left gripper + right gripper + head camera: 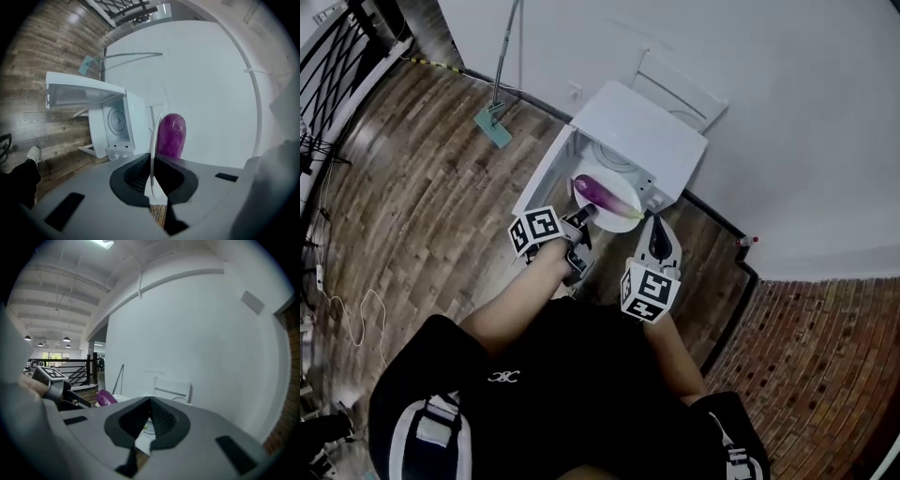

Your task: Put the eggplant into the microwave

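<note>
A purple eggplant [605, 192] lies on a white plate [619, 221] held just in front of the white microwave [642, 131], whose door [546, 173] hangs open to the left. My left gripper [585, 217] is shut on the plate's left rim. In the left gripper view the rim [153, 136] runs edge-on between the jaws of that gripper [151, 164], with the eggplant [171, 136] beyond and the open microwave [117, 124] to the left. My right gripper [655, 231] sits at the plate's right side, jaws together [150, 405]. Whether it touches the plate [147, 428] I cannot tell.
A white frame [680, 89] leans on the wall behind the microwave. A green-headed mop [493, 124] stands against the wall to the left. Wooden floor surrounds the microwave, with brick paving [825, 366] to the right. A shoe [33, 153] shows on the floor.
</note>
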